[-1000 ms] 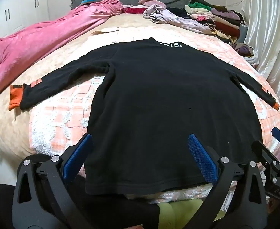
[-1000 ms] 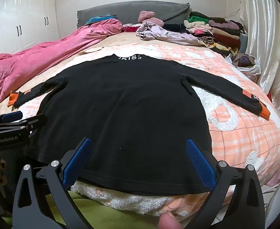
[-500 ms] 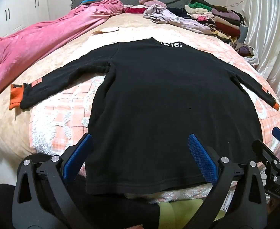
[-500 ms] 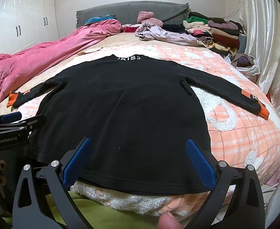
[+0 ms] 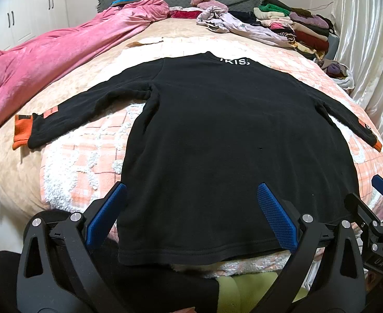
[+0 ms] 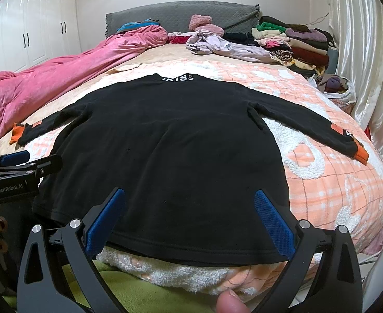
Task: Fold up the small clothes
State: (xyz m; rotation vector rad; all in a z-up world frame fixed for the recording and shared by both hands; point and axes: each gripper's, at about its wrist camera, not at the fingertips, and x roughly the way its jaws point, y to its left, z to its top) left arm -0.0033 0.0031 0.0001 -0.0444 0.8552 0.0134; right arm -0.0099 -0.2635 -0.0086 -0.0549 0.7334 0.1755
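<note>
Clearly, from the left wrist view, the black sweater (image 5: 233,140) lies flat on the bed (image 5: 68,161), sleeves out, hem nearest; the left gripper (image 5: 191,208) hovers above the hem, fingers spread, holding nothing. From the right wrist view, the right gripper (image 6: 188,214) hovers likewise, fingers spread. Pinching too deep could snag the fluffy blanket (image 6: 334,182) beneath, dragging it into the fold
</note>
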